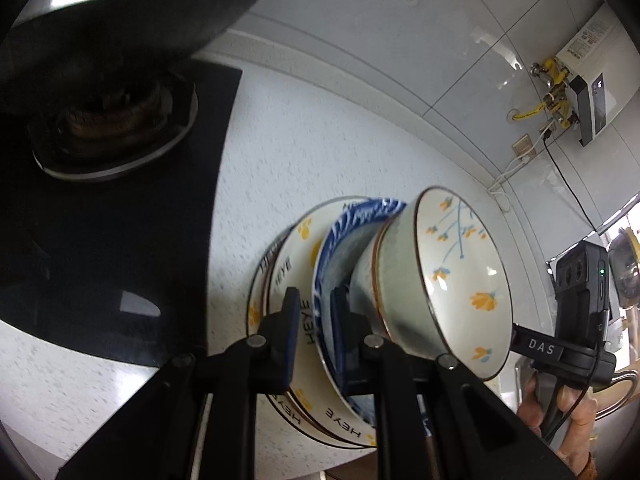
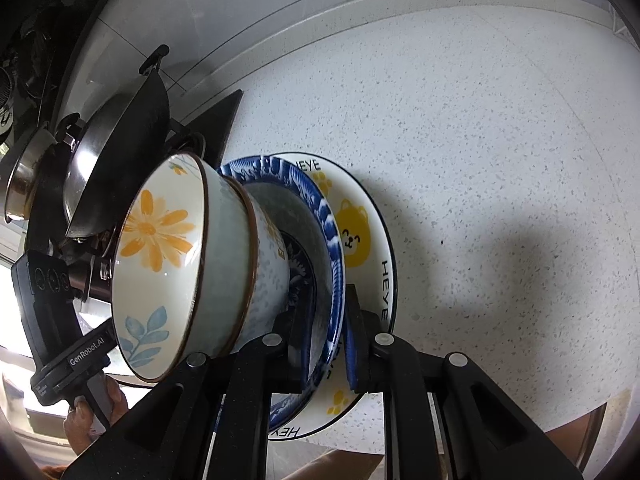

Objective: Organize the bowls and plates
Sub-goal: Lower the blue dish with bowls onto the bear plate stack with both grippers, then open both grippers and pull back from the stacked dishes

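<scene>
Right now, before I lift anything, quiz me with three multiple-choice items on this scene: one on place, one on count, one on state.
1. Where does the dish stack sit?
A. in a sink
B. on the counter beside the stove
C. on a rack

2. How many bowls are nested on the blue plate?
A. one
B. two
C. four

3. What is the right hand-held gripper doing?
A. hanging free above the stack
B. holding a spoon
C. closed on the blue plate's rim

Answers:
1 B: the speckled counter lies under the stack, with the stove next to it.
2 B: two bowls show separate brown rims.
3 C: the right hand-held gripper has one finger on each side of the blue plate.
</scene>
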`<action>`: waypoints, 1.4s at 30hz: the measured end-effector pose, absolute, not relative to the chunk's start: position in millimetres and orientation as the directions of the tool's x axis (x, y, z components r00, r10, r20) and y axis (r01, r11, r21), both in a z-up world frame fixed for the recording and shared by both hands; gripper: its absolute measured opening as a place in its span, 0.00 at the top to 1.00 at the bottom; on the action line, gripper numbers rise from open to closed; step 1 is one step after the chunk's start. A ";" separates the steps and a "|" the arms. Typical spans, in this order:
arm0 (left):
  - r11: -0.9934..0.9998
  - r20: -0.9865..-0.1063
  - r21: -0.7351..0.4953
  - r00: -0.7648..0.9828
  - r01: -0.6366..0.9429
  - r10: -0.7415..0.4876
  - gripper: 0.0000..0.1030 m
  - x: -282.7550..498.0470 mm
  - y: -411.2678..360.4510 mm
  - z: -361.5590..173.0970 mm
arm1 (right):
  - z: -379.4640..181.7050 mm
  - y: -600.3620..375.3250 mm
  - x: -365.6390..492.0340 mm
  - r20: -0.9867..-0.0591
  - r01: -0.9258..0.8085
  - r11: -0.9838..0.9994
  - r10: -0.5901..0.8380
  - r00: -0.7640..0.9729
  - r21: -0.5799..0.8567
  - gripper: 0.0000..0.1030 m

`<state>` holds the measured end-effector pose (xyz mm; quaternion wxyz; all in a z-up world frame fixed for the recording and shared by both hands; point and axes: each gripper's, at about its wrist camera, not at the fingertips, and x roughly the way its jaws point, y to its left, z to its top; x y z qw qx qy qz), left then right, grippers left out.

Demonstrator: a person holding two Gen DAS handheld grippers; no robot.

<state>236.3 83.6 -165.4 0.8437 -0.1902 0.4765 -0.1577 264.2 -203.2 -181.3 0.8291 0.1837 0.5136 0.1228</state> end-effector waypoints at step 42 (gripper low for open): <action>0.969 -0.678 -0.239 0.703 0.068 -0.217 0.27 150.8 70.6 -101.3 | -139.4 -243.1 208.7 -0.708 -0.116 0.924 0.357 0.609 0.365 0.47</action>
